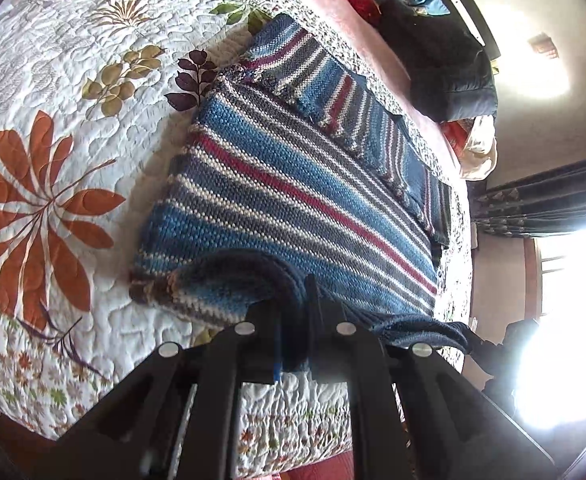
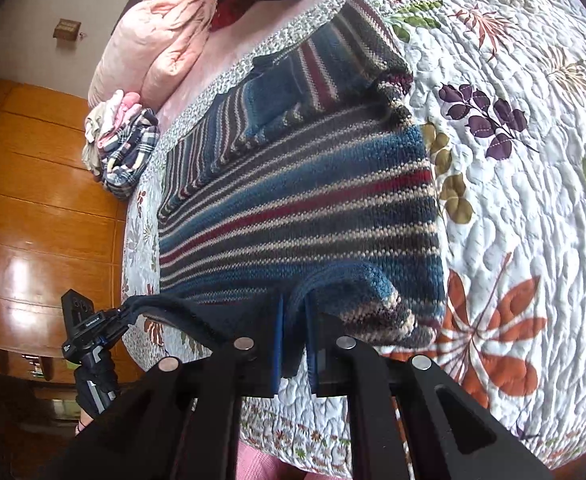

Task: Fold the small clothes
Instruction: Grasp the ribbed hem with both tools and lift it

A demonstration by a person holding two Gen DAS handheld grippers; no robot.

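Note:
A small knitted sweater (image 1: 285,184) with blue, grey, white and red stripes lies on a floral quilt (image 1: 53,128), its sleeves folded across the far part. My left gripper (image 1: 291,312) is shut on the near hem, which lifts and bunches between the fingers. In the right wrist view the same sweater (image 2: 301,208) spreads ahead, and my right gripper (image 2: 295,312) is shut on another part of its near hem, beside the striped cuff edge. At the lower left of that view the left gripper (image 2: 89,332) holds the hem's dark end.
A pink duvet (image 2: 153,44) and a pile of clothes (image 2: 121,148) lie at the far side of the bed. Dark clothes (image 1: 433,48) sit on the pink sheet. The quilt's edge (image 2: 293,440) runs just under my grippers. A wooden wardrobe (image 2: 33,200) stands left.

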